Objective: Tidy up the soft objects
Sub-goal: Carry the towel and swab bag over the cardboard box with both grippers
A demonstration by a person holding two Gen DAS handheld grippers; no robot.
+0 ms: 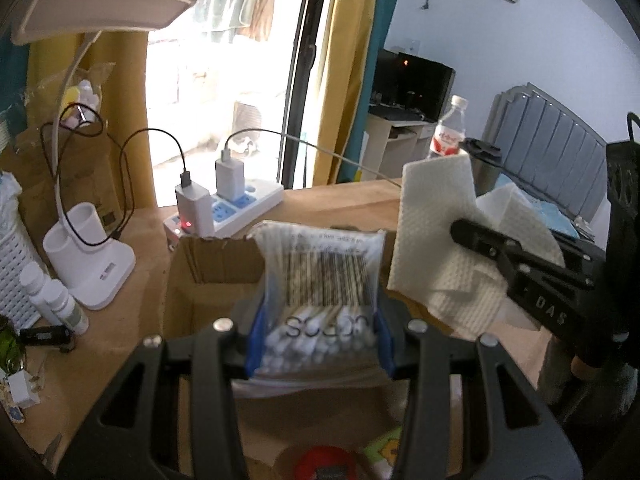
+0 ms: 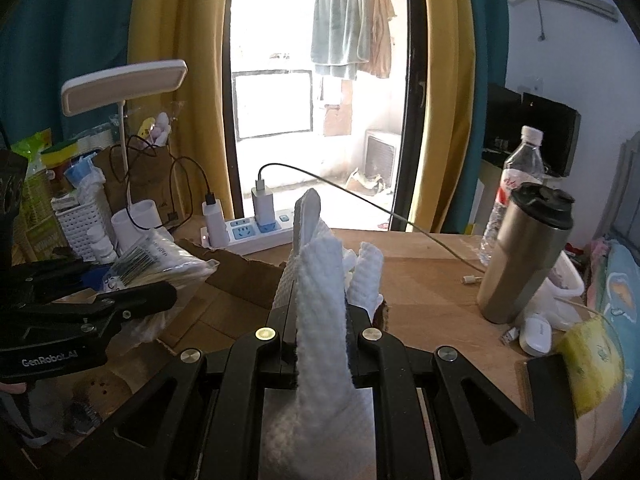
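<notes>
Black plastic, both pairs of tongs angle downward over the wooden tabletop (image 2: 432, 264), side by side above an open cardboard box (image 1: 208, 280). The left tongs (image 1: 320, 340) grip a clear packet of cotton swabs (image 1: 324, 280) — the blue-lined jaws press on either side of its lower end, so the packet stands up between them with its barcode facing the camera, held over the box opening. In the right wrist view the same tongs (image 2: 132, 292) reach in from the left with the packet lying nearly level in their grip.

The right tongs (image 2: 320, 344) are clenched tight on a white textured cloth (image 2: 320, 320), which rises from between the jaws in crumpled folds. From the left wrist view, these tongs (image 1: 472, 236) come in from the right, one finger laid across the cloth (image 1: 436, 232), which hangs spread in the air just beside the swab packet and above the box's right edge.

Counted on the tabletop: one white desk lamp (image 2: 124, 88), one power strip (image 2: 256, 232) with two white chargers plugged in, one steel tumbler (image 2: 524, 252) with a black lid, one water bottle (image 2: 516, 176) behind it, one white perforated basket (image 2: 84, 220), and two small white bottles (image 1: 56, 300) near the lamp's base. A yellow sponge (image 2: 592, 368) lies at the right edge.
</notes>
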